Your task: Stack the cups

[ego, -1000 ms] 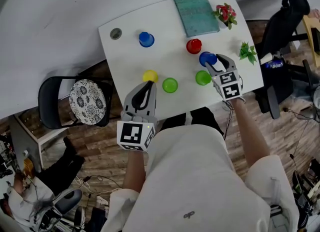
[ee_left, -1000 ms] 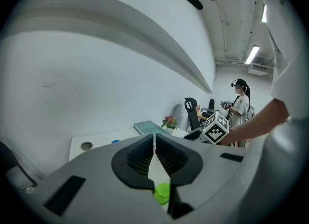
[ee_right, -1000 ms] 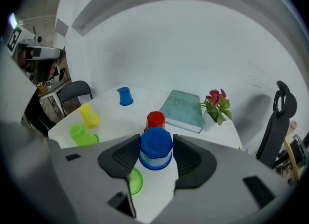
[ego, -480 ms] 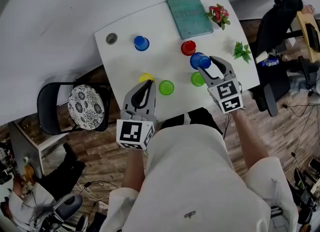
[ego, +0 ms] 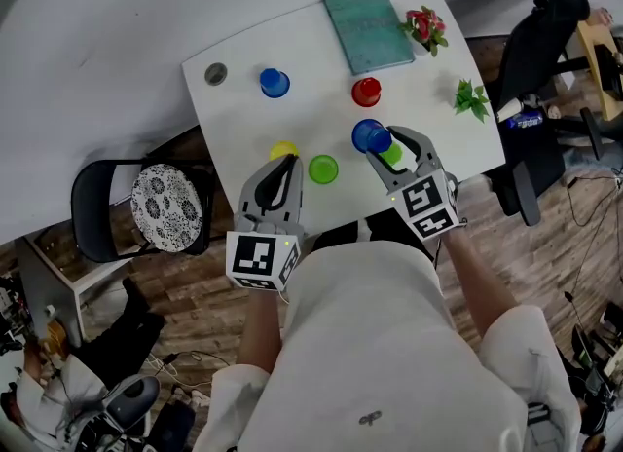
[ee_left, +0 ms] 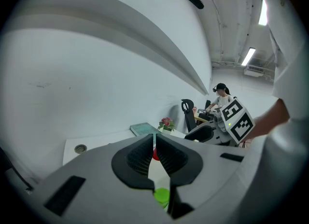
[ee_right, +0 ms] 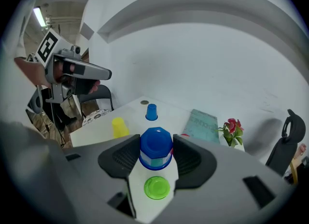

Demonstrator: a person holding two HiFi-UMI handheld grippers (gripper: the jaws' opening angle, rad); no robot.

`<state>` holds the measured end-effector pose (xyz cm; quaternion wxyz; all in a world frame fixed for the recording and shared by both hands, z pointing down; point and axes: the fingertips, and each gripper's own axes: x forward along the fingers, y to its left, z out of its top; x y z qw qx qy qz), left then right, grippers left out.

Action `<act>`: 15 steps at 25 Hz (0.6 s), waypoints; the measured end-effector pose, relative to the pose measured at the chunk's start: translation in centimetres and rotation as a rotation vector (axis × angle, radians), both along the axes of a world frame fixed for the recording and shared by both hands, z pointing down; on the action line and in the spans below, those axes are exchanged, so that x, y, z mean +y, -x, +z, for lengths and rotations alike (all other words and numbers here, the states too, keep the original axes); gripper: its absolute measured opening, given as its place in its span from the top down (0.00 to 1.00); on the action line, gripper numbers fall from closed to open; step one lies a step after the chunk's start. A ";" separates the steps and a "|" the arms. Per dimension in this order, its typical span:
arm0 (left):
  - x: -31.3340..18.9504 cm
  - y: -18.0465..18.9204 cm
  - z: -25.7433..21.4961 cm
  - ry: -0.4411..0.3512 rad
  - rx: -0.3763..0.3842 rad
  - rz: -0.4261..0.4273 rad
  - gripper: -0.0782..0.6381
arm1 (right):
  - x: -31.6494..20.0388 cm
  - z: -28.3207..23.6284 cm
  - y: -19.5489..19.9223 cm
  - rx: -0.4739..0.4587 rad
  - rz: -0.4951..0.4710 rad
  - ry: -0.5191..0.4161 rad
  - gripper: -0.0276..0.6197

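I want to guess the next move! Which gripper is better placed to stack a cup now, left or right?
Right. The right gripper holds the blue cup, and it looks to be just over a green cup on the table. The left gripper is shut and empty, beside the yellow cup.

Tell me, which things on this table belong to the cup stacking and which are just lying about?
For the job: held blue cup, green cup next to it, other green cup, yellow cup, red cup, far blue cup.
Lying about: teal book, red flowers, green sprig, round grey disc.
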<state>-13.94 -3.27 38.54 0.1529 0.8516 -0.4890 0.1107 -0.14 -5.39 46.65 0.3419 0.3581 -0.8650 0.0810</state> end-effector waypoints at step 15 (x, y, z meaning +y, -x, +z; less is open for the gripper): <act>0.9 0.4 1.1 0.033 -0.001 -0.005 0.85 | 3.8 4.2 1.9 0.069 0.012 0.089 0.62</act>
